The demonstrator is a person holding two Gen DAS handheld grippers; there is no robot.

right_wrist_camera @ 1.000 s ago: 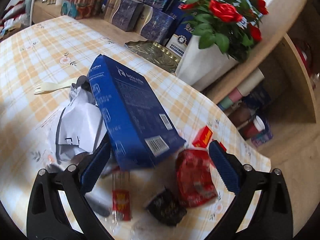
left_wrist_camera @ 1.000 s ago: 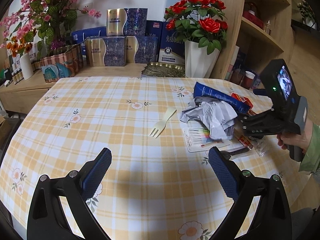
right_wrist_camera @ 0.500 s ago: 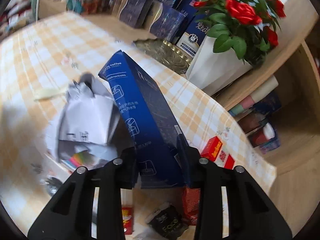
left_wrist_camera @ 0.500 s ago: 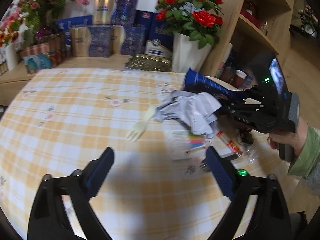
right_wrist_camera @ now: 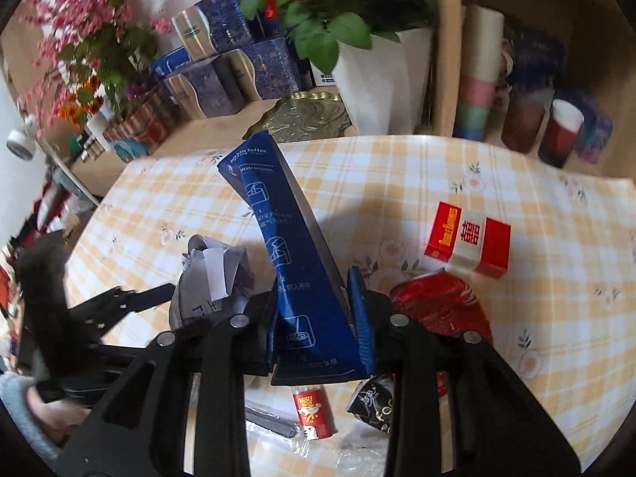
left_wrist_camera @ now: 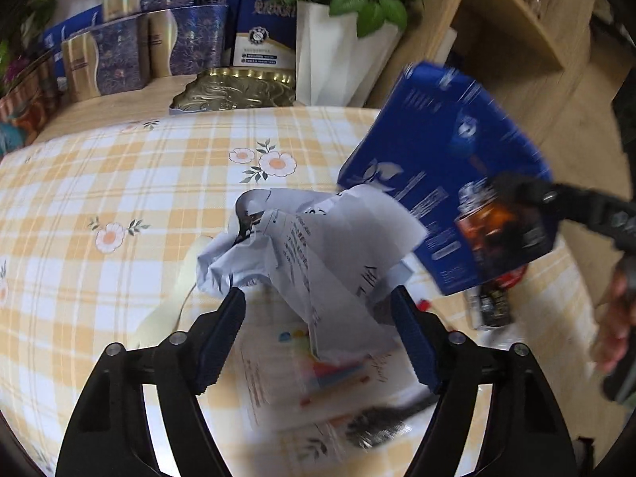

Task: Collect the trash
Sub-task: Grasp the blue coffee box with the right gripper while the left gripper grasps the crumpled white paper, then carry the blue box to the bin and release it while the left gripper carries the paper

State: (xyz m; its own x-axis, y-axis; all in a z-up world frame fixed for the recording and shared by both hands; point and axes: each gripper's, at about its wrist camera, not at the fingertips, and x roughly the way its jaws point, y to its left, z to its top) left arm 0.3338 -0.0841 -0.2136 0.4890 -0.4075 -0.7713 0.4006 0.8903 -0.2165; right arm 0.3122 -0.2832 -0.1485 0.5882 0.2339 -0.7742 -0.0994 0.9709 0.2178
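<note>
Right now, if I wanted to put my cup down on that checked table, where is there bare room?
Bare cloth lies left of the crumpled paper, toward the gold tray, and past the red box toward the shelf cups. It is crowded near both tongs: paper, card, red packet, and wrappers under the lifted blue box.

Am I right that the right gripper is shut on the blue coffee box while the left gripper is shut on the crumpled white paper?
Not quite. The right gripper is shut on the blue coffee box, but the left gripper is open: the left wrist view shows its fingers spread on either side of the crumpled white paper, not clamped on it.
</note>
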